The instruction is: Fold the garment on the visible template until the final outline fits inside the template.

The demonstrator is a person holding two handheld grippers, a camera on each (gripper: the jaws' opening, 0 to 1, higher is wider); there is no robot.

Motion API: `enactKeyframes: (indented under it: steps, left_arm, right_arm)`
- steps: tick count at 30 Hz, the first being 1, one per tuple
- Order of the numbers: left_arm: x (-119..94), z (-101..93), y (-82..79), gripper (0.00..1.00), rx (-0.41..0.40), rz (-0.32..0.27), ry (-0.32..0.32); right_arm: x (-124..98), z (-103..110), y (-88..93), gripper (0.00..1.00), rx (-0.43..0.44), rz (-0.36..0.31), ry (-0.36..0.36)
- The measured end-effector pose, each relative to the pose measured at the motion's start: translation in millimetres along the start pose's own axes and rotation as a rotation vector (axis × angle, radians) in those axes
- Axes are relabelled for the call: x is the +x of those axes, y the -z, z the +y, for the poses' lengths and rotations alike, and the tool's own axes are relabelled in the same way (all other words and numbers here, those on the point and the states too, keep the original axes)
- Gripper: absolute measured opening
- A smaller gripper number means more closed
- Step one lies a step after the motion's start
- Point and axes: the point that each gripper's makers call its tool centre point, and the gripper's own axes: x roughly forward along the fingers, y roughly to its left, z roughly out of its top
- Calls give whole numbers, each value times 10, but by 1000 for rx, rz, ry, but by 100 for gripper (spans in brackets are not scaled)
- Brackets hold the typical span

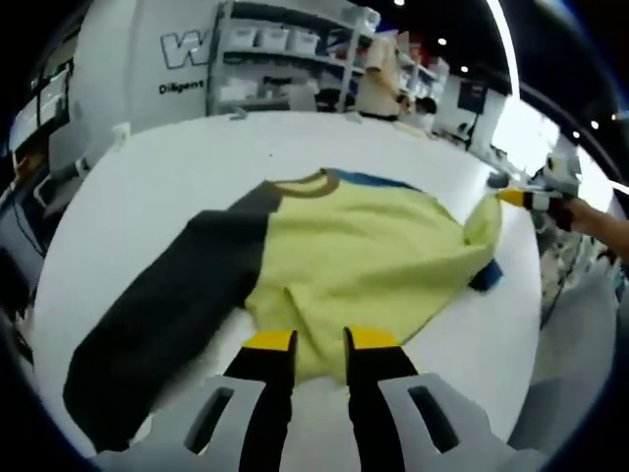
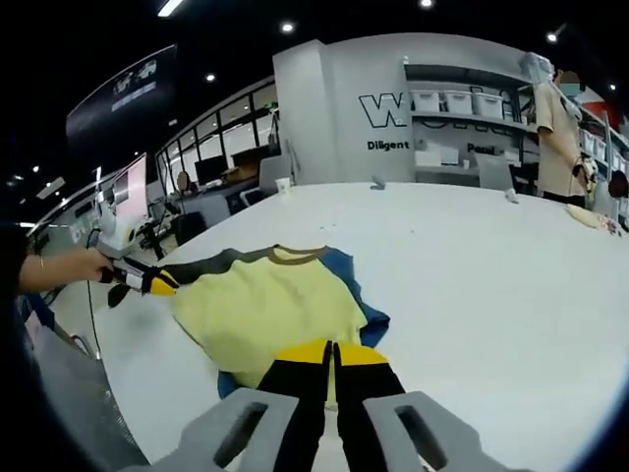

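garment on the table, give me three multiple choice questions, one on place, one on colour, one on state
1. Where does the blue template show in the left gripper view?
A. from under the shirt's edges
B. on a shelf
C. on top of the shirt

2. What colour is the shirt's spread sleeve?
A. red
B. dark grey
C. white

3. How do the right gripper's jaws stand?
A. wide open, off the shirt
C. shut on a cup
B. closed on yellow fabric

Answers:
1 A: the blue template peeks out under the shirt on the white table.
2 B: the sleeve is dark grey.
3 B: the right gripper pinches the shirt's hem.
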Motion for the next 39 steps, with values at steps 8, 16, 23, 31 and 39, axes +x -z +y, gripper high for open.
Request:
enactKeyframes:
  steps: [8, 16, 23, 31, 39]
  left_arm:
    - [104, -25, 120, 15, -73, -5, -15]
    - [46, -102, 72, 0, -105, -13, -2]
    - [-135, -161, 10, 0, -48, -26, -5]
    - [-205, -171, 108, 0, -81, -35, -13]
    - [-252, -114, 158, 0, -109, -34, -41]
  right_arm:
    - [-50, 77, -31, 0, 3, -9, -16]
    - [-3, 243, -253, 0, -6, -55, -46]
    - [315, 484, -530, 0, -22, -102, -101]
    - [686, 948, -868, 0, 10, -154, -222]
    - [1198, 1348, -858, 0, -102, -104, -289]
